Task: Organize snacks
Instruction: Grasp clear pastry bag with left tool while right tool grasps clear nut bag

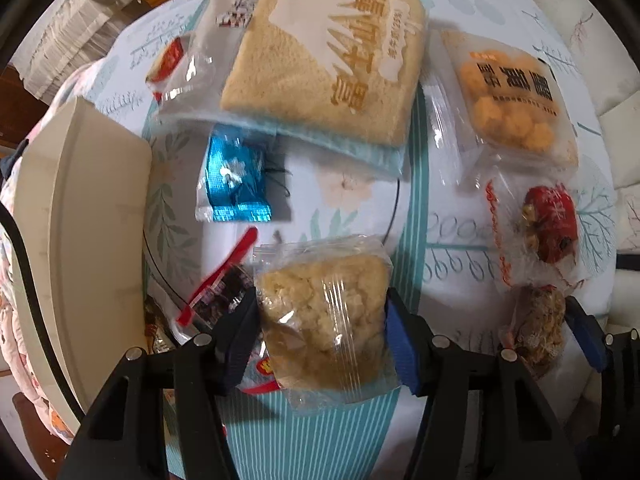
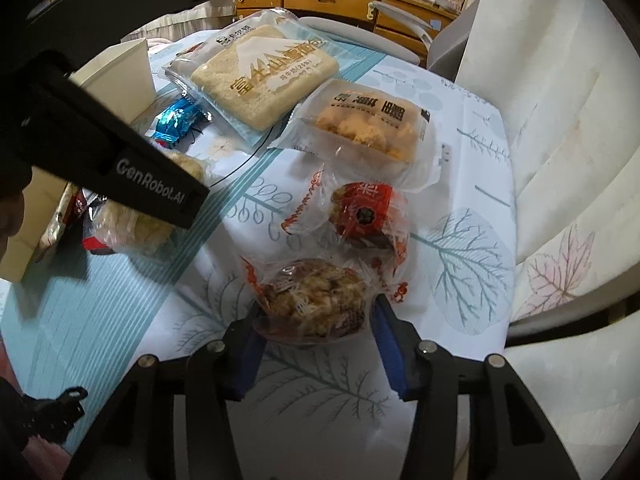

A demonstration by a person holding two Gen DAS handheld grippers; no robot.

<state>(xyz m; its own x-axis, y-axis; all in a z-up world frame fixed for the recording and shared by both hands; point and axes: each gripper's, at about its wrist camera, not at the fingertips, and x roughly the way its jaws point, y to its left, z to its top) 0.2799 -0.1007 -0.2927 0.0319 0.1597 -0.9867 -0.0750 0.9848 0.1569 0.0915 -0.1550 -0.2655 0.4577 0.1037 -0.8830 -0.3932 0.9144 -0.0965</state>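
Observation:
In the left wrist view, my left gripper (image 1: 322, 340) points down over a clear packet of pale yellow crumbly snack (image 1: 324, 312). Its blue pads touch both sides of the wrapper. My right gripper (image 2: 318, 340) has its pads against the sides of a clear packet of brown nut snack (image 2: 316, 300). That nut packet (image 1: 540, 324) also shows at the right of the left wrist view. On the cloth beyond lie a red-wrapped snack (image 2: 368, 212), an orange snack packet (image 2: 368, 124), a large bread packet (image 2: 260, 80) and a blue foil packet (image 2: 176, 118).
A cream box (image 1: 88, 200) stands at the left edge of the leaf-print tablecloth (image 2: 460, 240). A red and dark packet (image 1: 216, 296) lies by the left pad. A white quilted cushion (image 2: 560, 140) borders the right side. Wooden drawers (image 2: 340, 0) stand behind.

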